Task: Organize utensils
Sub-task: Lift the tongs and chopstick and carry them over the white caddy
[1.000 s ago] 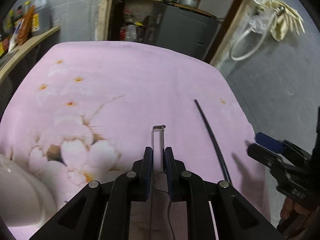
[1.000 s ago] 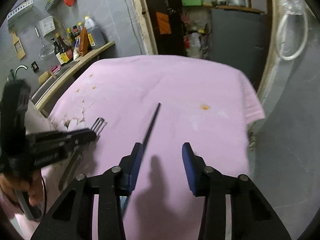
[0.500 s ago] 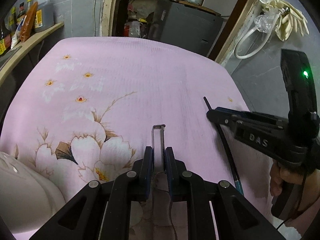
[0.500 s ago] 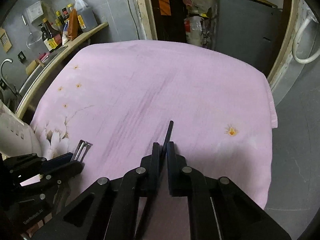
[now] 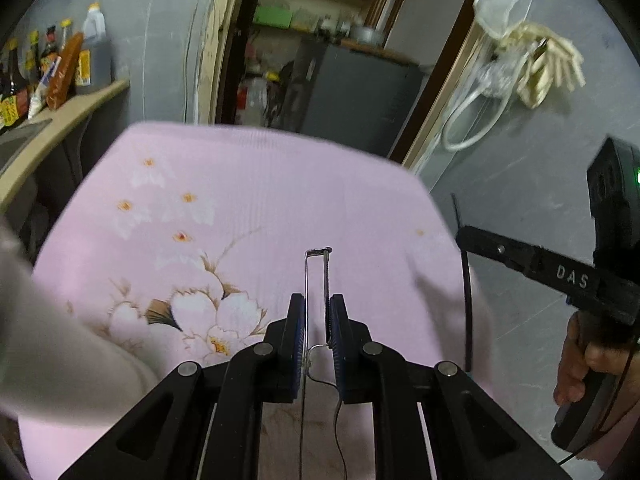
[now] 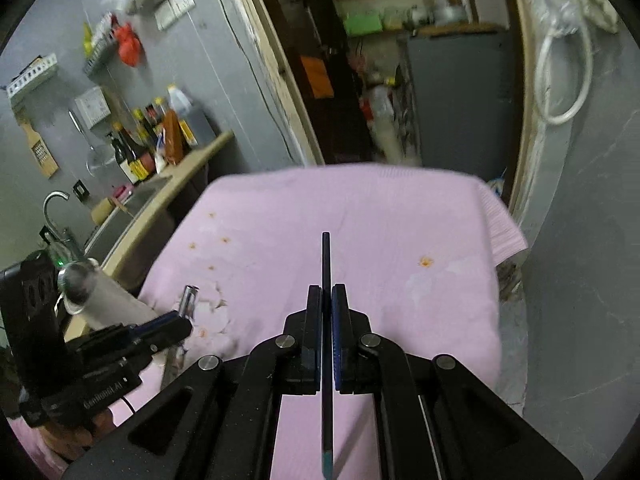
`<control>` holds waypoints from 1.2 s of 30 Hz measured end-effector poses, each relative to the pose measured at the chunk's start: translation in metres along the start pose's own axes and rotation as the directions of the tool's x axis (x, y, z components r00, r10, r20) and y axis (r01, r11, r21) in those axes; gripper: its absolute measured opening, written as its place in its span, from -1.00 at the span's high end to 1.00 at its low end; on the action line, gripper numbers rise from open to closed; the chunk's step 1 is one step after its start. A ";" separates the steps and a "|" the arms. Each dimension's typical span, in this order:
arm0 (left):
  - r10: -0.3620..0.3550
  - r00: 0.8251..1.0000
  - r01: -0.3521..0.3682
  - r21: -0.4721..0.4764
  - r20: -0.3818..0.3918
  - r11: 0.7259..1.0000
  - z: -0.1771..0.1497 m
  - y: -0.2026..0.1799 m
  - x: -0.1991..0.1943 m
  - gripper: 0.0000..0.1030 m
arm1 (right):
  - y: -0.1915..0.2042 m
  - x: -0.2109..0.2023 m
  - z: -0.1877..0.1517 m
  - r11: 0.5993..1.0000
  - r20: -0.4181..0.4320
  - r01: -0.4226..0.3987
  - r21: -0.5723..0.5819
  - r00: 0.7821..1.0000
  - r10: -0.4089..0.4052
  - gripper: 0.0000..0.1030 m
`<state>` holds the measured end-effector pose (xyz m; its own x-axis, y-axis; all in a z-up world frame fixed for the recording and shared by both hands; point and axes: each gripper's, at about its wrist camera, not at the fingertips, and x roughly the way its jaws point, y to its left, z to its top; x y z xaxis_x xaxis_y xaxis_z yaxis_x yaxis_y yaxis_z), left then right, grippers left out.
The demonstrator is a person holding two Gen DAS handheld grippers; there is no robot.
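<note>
A: Left wrist view: what is the left claw (image 5: 317,320) doing?

B: Its blue pads pinch a thin metal utensil (image 5: 316,276), maybe a peeler, whose squared wire head sticks out past the fingertips. It is lifted over the pink flowered cloth (image 5: 248,184) that covers the desk.

A: And the right side?

B: At the right edge of that view a hand (image 5: 588,364) holds the right claw (image 6: 327,320), its black body marked DAS. A black chopstick (image 5: 466,280) is in its grip, running from near to far beside the cloth's right edge.

A: Does the right wrist view confirm that?

B: Yes. The pads are pressed together on the chopstick, which runs straight up the middle; its far tip hangs above the cloth and its near end shows a teal tip.

A: Anything else there?

B: The left claw appears at the near left, the utensil's shiny head poking out. Just behind it is a white cylindrical thing (image 6: 108,304), blurred. Farther left, bottles (image 6: 140,152) stand on a counter by a tap (image 6: 54,208).
</note>
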<state>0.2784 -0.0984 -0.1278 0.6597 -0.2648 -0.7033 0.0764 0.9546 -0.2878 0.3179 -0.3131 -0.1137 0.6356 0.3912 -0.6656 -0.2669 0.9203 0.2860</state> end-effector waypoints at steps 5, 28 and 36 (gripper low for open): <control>-0.028 0.998 0.027 0.013 0.061 1.000 -0.006 -0.002 -0.040 0.77 | 0.020 -0.054 -0.014 0.996 0.092 0.061 -0.058 0.994 -0.056 0.92; -0.128 0.951 0.103 0.103 0.283 0.989 -0.013 0.021 -0.192 0.76 | 0.110 -0.151 -0.022 0.992 0.285 0.086 -0.090 0.957 -0.057 0.92; -0.033 0.899 0.024 0.026 0.437 0.999 0.029 0.091 -0.241 0.77 | 0.176 -0.172 0.014 0.980 0.350 -0.055 -0.193 0.929 0.121 0.92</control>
<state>0.1482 0.0560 0.0346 0.9171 -0.2104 -0.3385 0.1120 0.9511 -0.2878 0.1715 -0.2182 0.0613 0.8118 0.4729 -0.3425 -0.4358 0.8811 0.1836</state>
